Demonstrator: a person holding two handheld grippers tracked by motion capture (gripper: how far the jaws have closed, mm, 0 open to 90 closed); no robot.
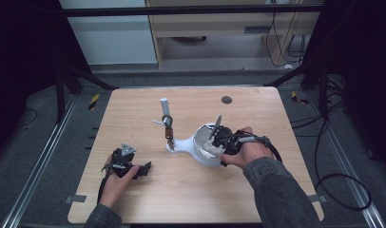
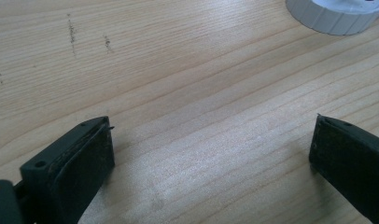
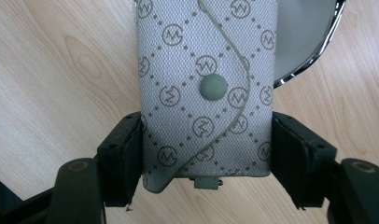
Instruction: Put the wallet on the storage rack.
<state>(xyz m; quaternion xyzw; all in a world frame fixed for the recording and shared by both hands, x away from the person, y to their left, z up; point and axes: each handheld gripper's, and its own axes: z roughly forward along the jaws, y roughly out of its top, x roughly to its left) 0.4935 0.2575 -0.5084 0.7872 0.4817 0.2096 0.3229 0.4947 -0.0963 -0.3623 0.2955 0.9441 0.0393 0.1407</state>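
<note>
- Currently the right gripper is clamped on a grey patterned pouch, one jaw pressed against each long side, so the flap and its round snap button face the gripper's own camera.
- Gripping across the narrow width keeps the flap free; this looks chosen so the pouch can be set down or lowered without crushing its front.
- Beyond the pouch, ahead of the jaws, lies the chrome-edged rim of a white bowl-shaped stand; in the high view the right gripper sits over that stand, so the pouch is held above or at its dish.
- A slim post with a hanging clip rises from the narrow end of the stand, off to the side of the right gripper, apart from it.
- The left gripper rests low over the wooden table with its jaws spread wide and nothing between them; it stands by, well apart from the stand.
- Ahead of the left jaws, a ribbed white edge is visible, probably the foot of the stand.
</note>
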